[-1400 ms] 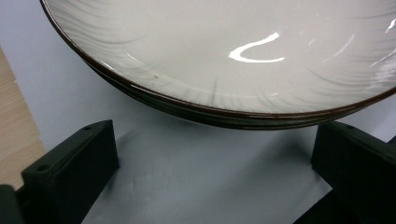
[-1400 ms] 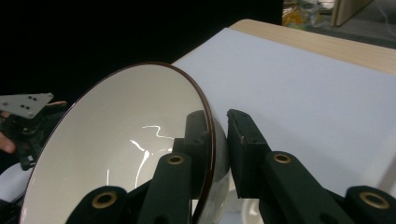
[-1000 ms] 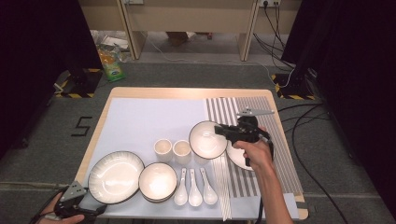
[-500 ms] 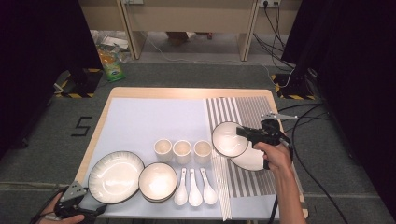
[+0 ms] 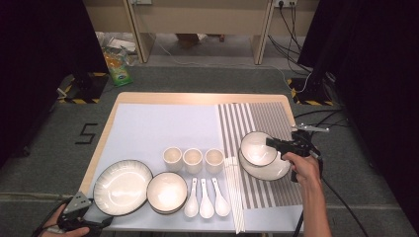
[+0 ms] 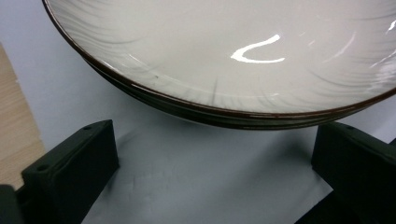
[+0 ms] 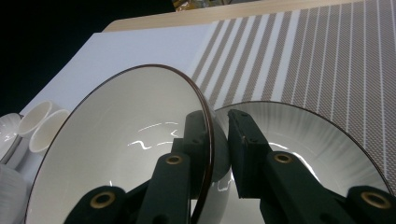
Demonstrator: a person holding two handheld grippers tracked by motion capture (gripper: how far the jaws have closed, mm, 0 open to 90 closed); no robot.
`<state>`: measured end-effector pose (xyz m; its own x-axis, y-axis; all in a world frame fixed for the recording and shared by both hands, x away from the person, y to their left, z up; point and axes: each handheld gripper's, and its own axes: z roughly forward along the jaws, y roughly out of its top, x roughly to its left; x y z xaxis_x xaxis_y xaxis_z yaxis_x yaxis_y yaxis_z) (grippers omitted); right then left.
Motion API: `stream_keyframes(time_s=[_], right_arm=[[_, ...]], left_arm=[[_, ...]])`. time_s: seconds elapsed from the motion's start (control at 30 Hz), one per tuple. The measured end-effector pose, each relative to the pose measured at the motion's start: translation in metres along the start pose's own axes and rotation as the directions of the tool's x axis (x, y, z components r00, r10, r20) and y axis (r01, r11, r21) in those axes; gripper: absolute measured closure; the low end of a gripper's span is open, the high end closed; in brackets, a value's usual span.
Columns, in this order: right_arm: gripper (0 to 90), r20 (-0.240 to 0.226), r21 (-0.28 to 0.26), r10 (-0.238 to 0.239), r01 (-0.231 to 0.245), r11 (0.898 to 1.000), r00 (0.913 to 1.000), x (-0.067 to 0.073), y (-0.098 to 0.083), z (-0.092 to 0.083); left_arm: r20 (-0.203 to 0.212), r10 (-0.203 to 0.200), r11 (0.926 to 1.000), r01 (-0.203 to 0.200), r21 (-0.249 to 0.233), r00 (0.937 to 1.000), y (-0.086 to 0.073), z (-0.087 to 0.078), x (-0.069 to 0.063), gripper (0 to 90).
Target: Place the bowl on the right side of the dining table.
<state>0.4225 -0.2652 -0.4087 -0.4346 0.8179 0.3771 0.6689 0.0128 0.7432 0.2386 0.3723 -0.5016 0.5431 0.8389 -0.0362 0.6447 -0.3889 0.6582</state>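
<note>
While from above the right gripper (image 5: pixel 271 143) pinches the rim of an empty bowl (image 5: pixel 257 148) over an empty plate (image 5: pixel 274 171) on the striped mat (image 5: pixel 257 116), its own view shows jaws clamping that rim, and the left gripper (image 6: pixel 215 186) gapes before another plate (image 6: pixel 233 56).

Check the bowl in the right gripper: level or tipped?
Tipped. The bowl slants, rim pinched by the right gripper, above the plate.

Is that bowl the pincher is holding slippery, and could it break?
Probably slippery: the bowl looks shiny and glazed, and the right gripper pinches only its thin rim. It looks like pottery, so likely stiff, breakable if dropped onto the plate under it.
</note>
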Motion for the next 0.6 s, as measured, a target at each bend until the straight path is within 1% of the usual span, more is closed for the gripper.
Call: stream_keyframes(time_s=[0.03, 0.1, 0.23, 0.27, 0.33, 0.37, 0.4, 0.43, 0.53, 0.57, 0.6], right_arm=[[77.6, 0.001, 0.002, -0.001, 0.001, 1.000, 1.0000, -0.002, -0.001, 0.001], [77.5, 0.014, 0.008, 0.012, -0.012, 1.000, 0.9998, -0.008, -0.004, 0.002], [77.5, 0.020, 0.015, 0.038, -0.038, 0.999, 0.9991, -0.015, -0.009, 0.006], [77.5, 0.025, 0.018, 0.040, -0.041, 0.999, 0.9989, -0.017, -0.010, 0.006], [77.3, 0.038, 0.022, 0.044, -0.045, 0.999, 0.9983, -0.020, -0.012, 0.008], [77.3, 0.044, 0.027, 0.049, -0.050, 0.998, 0.9979, -0.021, -0.013, 0.008], [77.2, 0.047, 0.027, 0.054, -0.055, 0.998, 0.9974, -0.022, -0.013, 0.008], [77.2, 0.051, 0.027, 0.057, -0.058, 0.998, 0.9971, -0.024, -0.014, 0.009], [77.2, 0.064, 0.025, 0.066, -0.067, 0.997, 0.9958, -0.028, -0.015, 0.009], [77.2, 0.069, 0.028, 0.070, -0.072, 0.997, 0.9952, -0.029, -0.016, 0.009], [77.2, 0.074, 0.032, 0.073, -0.075, 0.997, 0.9946, -0.030, -0.016, 0.010]], left_arm=[[0.001, 0.000, 1.0000, 0.000, 0.000, 1.0000, 0.000, 0.000, 0.000, 0.0], [0.002, 0.000, 1.0000, 0.000, 0.001, 1.0000, 0.000, 0.000, 0.000, 0.0], [0.004, -0.001, 1.0000, 0.001, 0.004, 1.0000, 0.000, -0.001, 0.000, 0.0], [-0.003, -0.002, 1.0000, 0.002, -0.005, 1.0000, -0.001, 0.000, 0.000, 0.0], [0.003, 0.000, 1.0000, 0.000, 0.005, 1.0000, 0.000, -0.001, 0.000, 0.0], [-0.001, -0.001, 1.0000, 0.001, -0.001, 1.0000, 0.000, 0.000, 0.000, 0.0], [0.003, 0.000, 1.0000, 0.000, 0.005, 1.0000, 0.000, -0.001, 0.000, 0.0], [-0.002, -0.004, 1.0000, 0.004, -0.006, 1.0000, -0.001, 0.000, 0.000, 0.0], [-0.003, -0.001, 1.0000, 0.001, -0.004, 1.0000, -0.001, 0.000, 0.000, 0.0], [0.004, -0.001, 1.0000, 0.001, 0.005, 1.0000, 0.000, -0.001, 0.000, 0.0], [0.000, -0.002, 1.0000, 0.002, -0.001, 1.0000, -0.001, 0.000, 0.000, 0.0]])
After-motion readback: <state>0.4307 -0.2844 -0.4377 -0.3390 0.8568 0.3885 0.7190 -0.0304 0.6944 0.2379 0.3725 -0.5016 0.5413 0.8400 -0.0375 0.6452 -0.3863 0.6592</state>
